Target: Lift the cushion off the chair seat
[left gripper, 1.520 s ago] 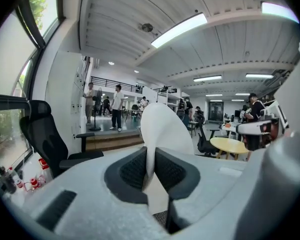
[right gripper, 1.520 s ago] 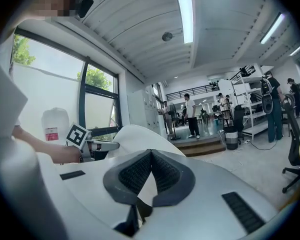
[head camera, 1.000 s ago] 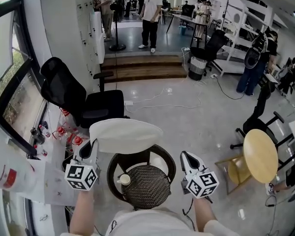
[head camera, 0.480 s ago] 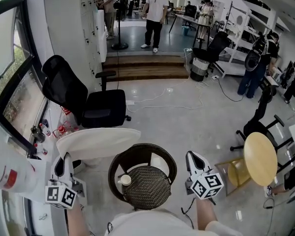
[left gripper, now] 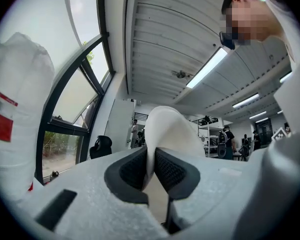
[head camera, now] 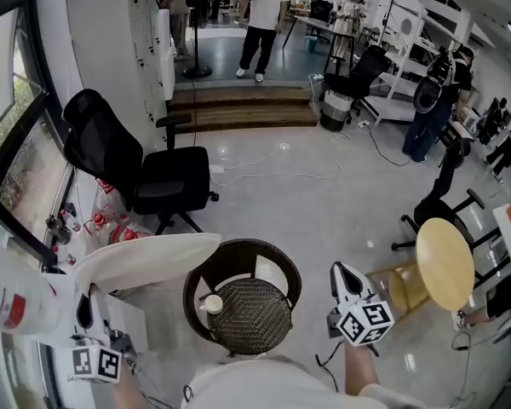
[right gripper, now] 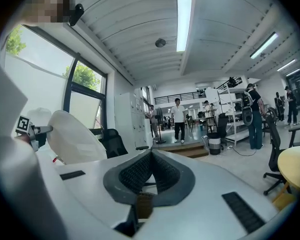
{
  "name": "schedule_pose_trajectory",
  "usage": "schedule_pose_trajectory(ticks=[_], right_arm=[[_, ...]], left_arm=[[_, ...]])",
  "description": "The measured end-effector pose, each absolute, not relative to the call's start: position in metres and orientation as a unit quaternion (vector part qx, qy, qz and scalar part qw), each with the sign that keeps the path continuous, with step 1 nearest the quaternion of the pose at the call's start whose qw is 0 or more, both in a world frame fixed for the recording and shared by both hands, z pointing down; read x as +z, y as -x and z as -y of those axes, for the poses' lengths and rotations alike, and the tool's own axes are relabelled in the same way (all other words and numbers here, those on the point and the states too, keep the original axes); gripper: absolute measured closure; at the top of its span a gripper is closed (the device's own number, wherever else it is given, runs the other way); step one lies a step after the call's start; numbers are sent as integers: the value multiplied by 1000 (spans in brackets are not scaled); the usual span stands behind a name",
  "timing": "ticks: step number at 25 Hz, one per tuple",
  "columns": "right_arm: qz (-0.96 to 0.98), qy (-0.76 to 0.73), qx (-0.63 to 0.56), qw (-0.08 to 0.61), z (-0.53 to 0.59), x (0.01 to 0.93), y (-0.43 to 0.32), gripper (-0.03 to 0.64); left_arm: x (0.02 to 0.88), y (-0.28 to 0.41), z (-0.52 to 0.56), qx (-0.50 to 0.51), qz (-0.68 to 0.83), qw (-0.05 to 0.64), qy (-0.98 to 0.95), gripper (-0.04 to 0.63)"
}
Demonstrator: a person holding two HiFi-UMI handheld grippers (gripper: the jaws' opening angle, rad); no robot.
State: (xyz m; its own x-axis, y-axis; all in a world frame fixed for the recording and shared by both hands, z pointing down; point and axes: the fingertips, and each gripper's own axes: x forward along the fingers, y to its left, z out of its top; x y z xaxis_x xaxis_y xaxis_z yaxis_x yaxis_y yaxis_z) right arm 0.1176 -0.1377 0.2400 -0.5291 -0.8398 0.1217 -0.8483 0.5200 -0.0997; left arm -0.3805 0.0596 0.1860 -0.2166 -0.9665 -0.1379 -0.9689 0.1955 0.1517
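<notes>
The left gripper (head camera: 85, 301) sits low at the person's left, roughly level, its jaws pinched on the edge of the cushion (head camera: 145, 258). The right gripper (head camera: 344, 271) points forward, jaws together, holding nothing

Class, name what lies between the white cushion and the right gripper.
The round wicker chair, seen in the head view, between cushion and right gripper.

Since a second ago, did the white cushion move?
Yes. The cushion, pinched in the left gripper, swung left, from over the wicker chair to beside it.
</notes>
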Motion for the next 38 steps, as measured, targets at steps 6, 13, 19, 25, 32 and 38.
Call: schedule_pose_trajectory(ticks=[6, 13, 19, 25, 32, 38], right_arm=[[869, -488, 73, 23, 124, 238, -120, 615], [875, -478, 73, 26, 104, 244, -117, 615], [872, -482, 84, 26, 84, 255, -121, 615], [864, -493, 94, 29, 64, 263, -135, 615], [860, -500, 95, 27, 50, 263, -141, 615], [857, -505, 93, 30, 38, 264, -142, 615]], left_arm=[[199, 373, -69, 101, -770, -13, 630, 558], [198, 361, -77, 105, -762, -14, 639, 558], [201, 355, -89, 103, -757, -19, 645, 558], [200, 343, -95, 97, -750, -21, 654, 558], [197, 336, -97, 100, -740, -23, 664, 558], [196, 335, -101, 100, -734, -23, 672, 558]])
